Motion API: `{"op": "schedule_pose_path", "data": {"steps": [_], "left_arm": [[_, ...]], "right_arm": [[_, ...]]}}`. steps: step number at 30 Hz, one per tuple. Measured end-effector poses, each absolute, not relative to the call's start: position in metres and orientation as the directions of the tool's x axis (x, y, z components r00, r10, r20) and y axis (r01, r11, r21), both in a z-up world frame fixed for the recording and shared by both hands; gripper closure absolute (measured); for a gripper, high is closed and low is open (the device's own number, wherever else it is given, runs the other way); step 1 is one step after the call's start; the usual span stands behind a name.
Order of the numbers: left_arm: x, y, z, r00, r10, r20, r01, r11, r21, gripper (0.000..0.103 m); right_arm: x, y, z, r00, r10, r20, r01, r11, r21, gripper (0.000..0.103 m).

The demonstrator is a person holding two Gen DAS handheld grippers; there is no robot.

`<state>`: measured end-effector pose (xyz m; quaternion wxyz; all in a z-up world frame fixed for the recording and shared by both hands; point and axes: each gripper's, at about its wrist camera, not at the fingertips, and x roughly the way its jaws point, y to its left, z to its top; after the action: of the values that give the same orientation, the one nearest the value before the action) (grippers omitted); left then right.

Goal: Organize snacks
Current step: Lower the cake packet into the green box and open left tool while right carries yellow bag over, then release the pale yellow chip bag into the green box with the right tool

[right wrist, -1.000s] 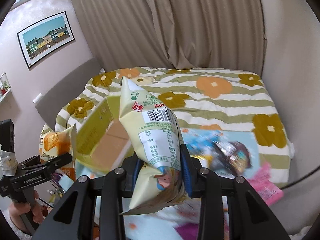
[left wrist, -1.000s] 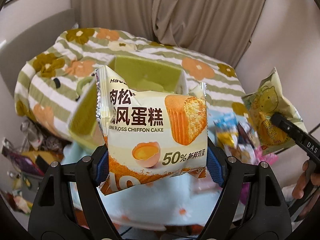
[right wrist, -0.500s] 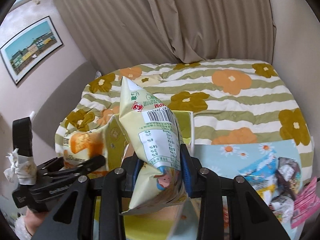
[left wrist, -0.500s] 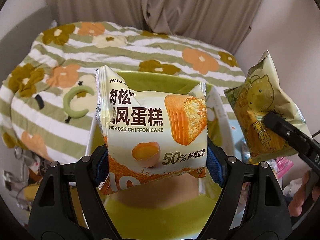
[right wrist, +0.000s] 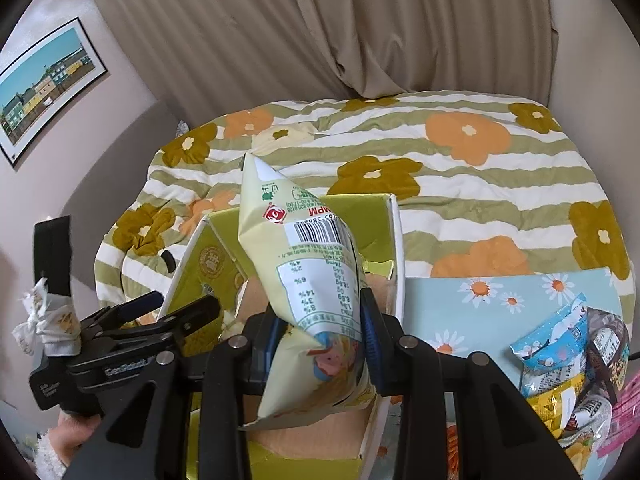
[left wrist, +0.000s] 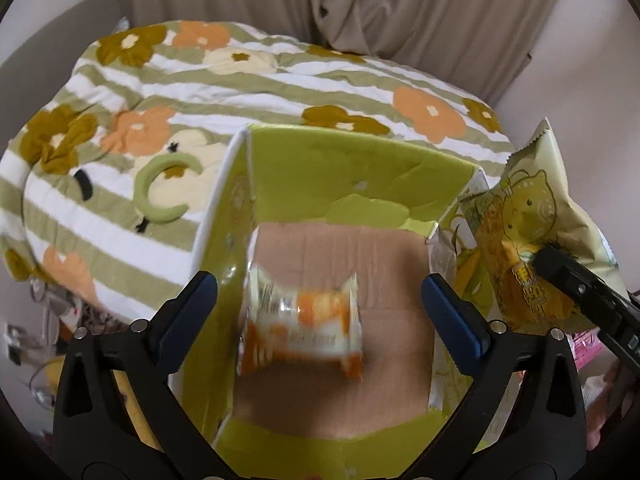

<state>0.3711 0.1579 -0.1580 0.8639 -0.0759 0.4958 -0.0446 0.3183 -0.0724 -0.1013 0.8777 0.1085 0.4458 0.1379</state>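
Note:
My left gripper (left wrist: 316, 284) hovers over an open green cardboard box (left wrist: 360, 176), its jaws opening wide. The pork floss chiffon cake packet (left wrist: 302, 326) is loose between and below the fingers, blurred, inside the box over its brown floor; the pads do not touch it. My right gripper (right wrist: 320, 320) is shut on a pale yellow snack bag (right wrist: 304, 264), held upright just above the box's right side (right wrist: 394, 248). In the left wrist view that bag (left wrist: 524, 216) hangs beyond the box's right wall. The left gripper (right wrist: 176, 308) shows at the box's left wall.
The box stands against a bed with a green-striped flowered quilt (left wrist: 160, 80). A blue daisy-print cloth (right wrist: 480, 292) to the right carries a pile of several snack packets (right wrist: 572, 360). Curtains and a wall close the far side. A hand (right wrist: 72, 428) holds the left gripper.
Both grippers came forward over the green box. The left jaws spread and let go of the cake packet, which dropped into the box. The right gripper kept its hold on the yellow bag.

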Motion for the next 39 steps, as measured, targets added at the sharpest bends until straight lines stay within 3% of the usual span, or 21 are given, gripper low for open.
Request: {"op": "schedule_pose_path", "data": {"steps": [17,19,20,21,23,39], "left_arm": [[0.326,0.183,-0.148,0.506,-0.077,-0.859,-0.101,0.984,-0.148,0.002],[0.324,0.186,-0.149,0.507,-0.070,-0.859,-0.116,0.982,-0.148,0.002],[0.323,0.188,-0.149,0.508,-0.071,-0.858,-0.121,0.981,-0.153,0.002],[0.321,0.190,-0.150,0.509,-0.072,-0.858,-0.126,0.980,-0.157,0.002],[0.319,0.193,-0.151,0.507,-0.069,-0.859,-0.133,0.978,-0.158,0.002],[0.292,0.195,-0.115,0.571,-0.086,-0.817,-0.094,0.981,-0.169,0.002]], "right_arm": [[0.366,-0.028,-0.120,0.490,0.319,-0.811,-0.277,0.939,0.203,0.068],[0.371,-0.023,-0.124,0.495,0.300,-0.815,-0.271,0.945,0.183,0.055],[0.374,-0.021,-0.128,0.494,0.297,-0.817,-0.269,0.946,0.181,0.039],[0.376,-0.020,-0.130,0.487,0.299,-0.820,-0.268,0.945,0.186,0.015],[0.376,-0.021,-0.133,0.475,0.318,-0.821,-0.268,0.940,0.209,0.001],[0.327,-0.037,-0.088,0.535,0.343,-0.772,-0.292,0.932,0.212,0.001]]}}
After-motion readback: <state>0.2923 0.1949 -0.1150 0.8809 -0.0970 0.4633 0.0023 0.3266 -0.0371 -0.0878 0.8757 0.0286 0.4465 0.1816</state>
